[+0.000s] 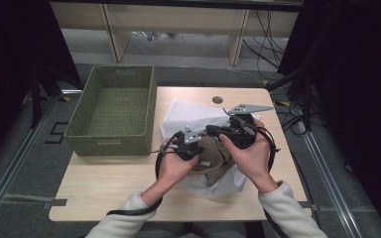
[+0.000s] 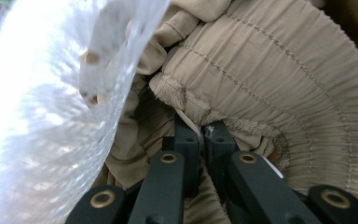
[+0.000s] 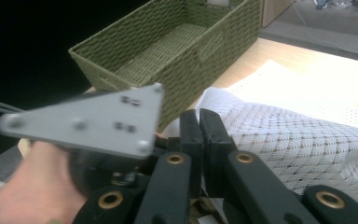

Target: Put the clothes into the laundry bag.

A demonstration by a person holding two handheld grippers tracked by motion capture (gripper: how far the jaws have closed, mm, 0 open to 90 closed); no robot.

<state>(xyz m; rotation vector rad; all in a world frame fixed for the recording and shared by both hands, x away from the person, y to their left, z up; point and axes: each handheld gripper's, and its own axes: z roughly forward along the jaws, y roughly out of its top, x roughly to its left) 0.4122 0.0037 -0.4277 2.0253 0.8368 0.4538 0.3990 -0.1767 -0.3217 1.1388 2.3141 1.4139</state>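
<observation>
A beige garment with a gathered elastic hem lies bunched inside a white mesh bag at the middle of the table. My left gripper comes at it from the left, and its jaws are shut on a fold of the beige cloth just under the hem. The mesh bag billows at the left of that view. My right gripper points left over the bag; its jaws are pressed together on the edge of the mesh bag.
An empty green woven basket stands at the table's left side, beside the bag. The left gripper's grey plate and the hand holding it sit close before the right gripper. The wooden table ends near the person.
</observation>
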